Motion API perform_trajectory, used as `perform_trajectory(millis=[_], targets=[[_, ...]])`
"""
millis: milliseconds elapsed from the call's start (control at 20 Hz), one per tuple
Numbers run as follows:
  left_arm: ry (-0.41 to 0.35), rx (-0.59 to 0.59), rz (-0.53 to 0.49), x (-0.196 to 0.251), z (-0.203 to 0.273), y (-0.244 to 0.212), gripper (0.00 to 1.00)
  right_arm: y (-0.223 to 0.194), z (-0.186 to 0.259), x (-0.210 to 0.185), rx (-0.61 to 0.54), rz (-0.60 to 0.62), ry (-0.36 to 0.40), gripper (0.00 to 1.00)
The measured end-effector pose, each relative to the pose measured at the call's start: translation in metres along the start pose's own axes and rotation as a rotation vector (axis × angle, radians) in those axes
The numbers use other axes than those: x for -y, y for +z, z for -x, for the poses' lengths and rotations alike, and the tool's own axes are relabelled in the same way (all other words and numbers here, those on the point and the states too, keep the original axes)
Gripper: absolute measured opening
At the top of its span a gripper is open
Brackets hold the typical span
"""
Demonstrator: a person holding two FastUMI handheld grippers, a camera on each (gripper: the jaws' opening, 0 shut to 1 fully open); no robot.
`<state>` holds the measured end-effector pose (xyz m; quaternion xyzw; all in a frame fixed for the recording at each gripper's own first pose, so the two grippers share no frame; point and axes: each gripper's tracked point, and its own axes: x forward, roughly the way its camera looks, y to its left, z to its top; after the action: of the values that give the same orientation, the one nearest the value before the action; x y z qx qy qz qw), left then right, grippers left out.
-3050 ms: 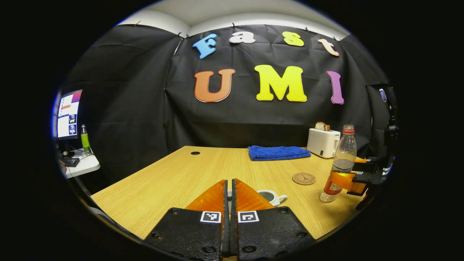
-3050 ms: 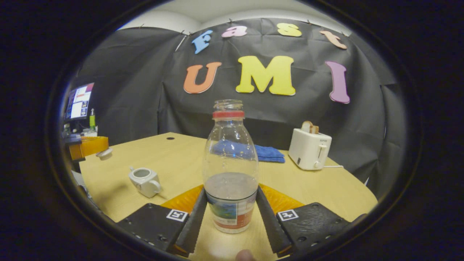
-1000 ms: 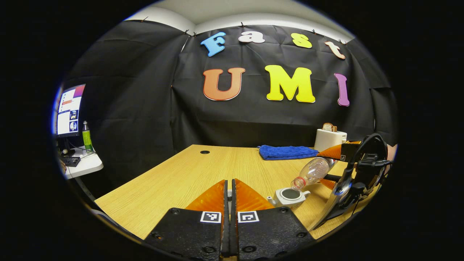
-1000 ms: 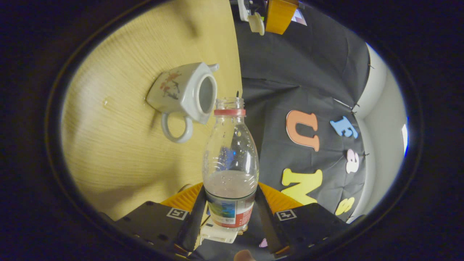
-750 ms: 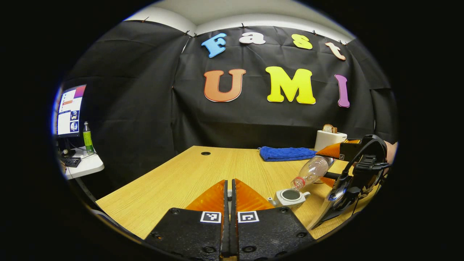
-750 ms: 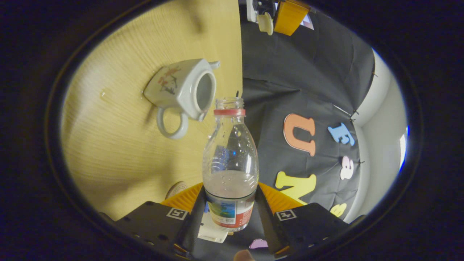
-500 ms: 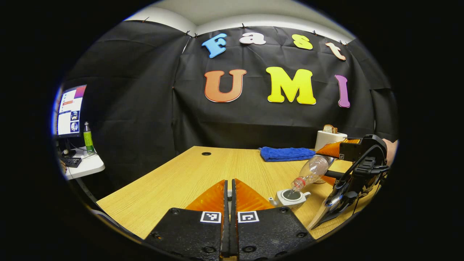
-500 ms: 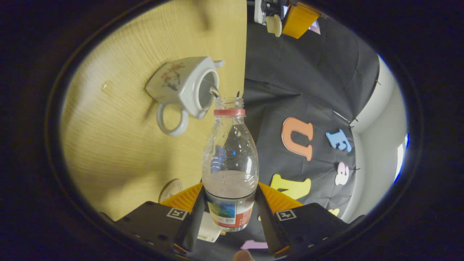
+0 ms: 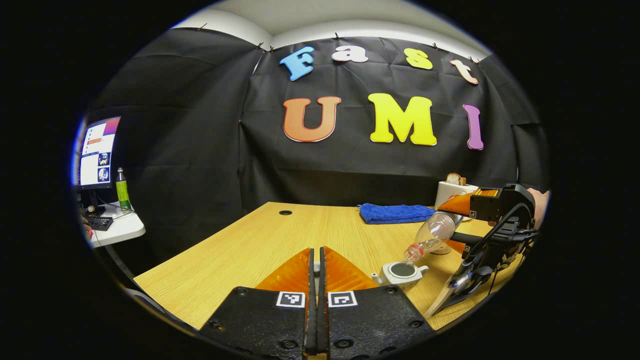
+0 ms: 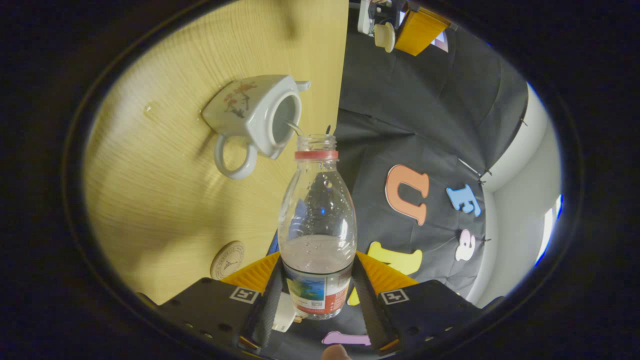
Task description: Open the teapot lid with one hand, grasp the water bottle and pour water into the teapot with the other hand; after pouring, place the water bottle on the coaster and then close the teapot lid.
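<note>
Wood table [image 9: 260, 245], black cloth wall [image 9: 200, 150].

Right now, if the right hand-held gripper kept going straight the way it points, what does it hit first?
Most likely the teapot. The right hand-held gripper is shut on the tilted water bottle, whose mouth sits just off the pot's open top with a thin stream running in. Depth is unclear; it might slide past the rim.

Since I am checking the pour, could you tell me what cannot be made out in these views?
- Water level inside the teapot: right gripper view, its opening is dark.
- Lid grip: left gripper view, the closed fingers hide it.
- Toaster: left gripper view, partly behind the right gripper.
- Coaster print: too small.
</note>
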<state>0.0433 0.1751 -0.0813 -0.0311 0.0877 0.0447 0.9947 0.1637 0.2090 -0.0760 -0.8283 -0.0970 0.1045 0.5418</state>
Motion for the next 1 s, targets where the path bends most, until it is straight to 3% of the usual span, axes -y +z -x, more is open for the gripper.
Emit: perform_trajectory(millis=[1000], targets=[[-0.01, 0.014, -0.016, 0.001, 0.005, 0.007, 0.03, 0.001, 0.004, 0.017, 0.014, 0.155, -0.031, 0.73]])
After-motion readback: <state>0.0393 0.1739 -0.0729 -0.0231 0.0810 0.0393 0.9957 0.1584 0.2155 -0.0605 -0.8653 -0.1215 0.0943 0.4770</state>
